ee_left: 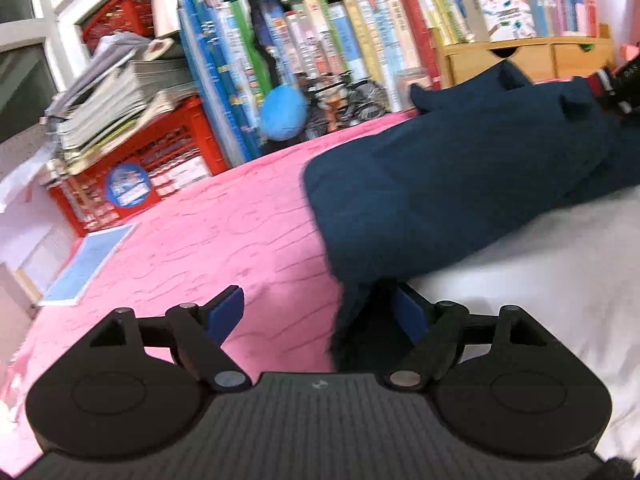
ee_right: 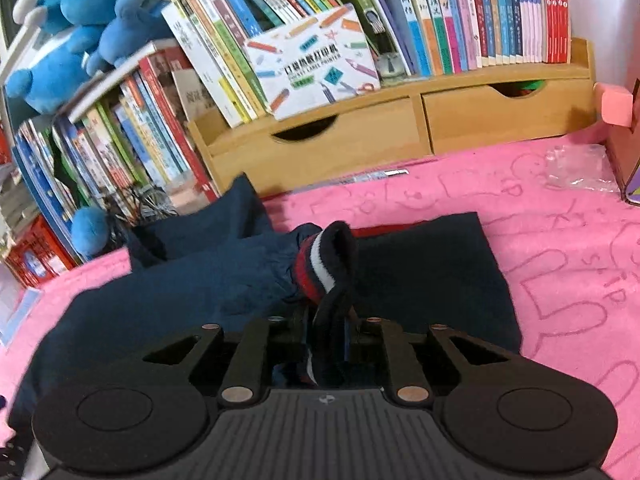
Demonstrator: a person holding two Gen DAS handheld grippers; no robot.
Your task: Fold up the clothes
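Note:
A navy blue jacket point(ee_left: 440, 184) lies on the pink cloth point(ee_left: 224, 240), with white fabric point(ee_left: 540, 272) beside it at the right. My left gripper point(ee_left: 320, 316) is open, its blue pads point(ee_left: 226, 314) wide apart, with the jacket's dark edge hanging between them near the right pad. In the right wrist view the jacket point(ee_right: 192, 292) spreads across the pink cloth point(ee_right: 560, 240). My right gripper point(ee_right: 328, 340) is shut on the jacket's striped red, white and navy cuff point(ee_right: 324, 264), held a little above the folded body.
Rows of books point(ee_right: 440, 20) and a wooden drawer shelf point(ee_right: 400, 128) stand along the back. Blue plush toys point(ee_right: 72, 40) sit at the upper left. A red crate point(ee_left: 132, 176) with stacked magazines is at the left. A clear plastic bag point(ee_right: 580, 172) lies at the far right.

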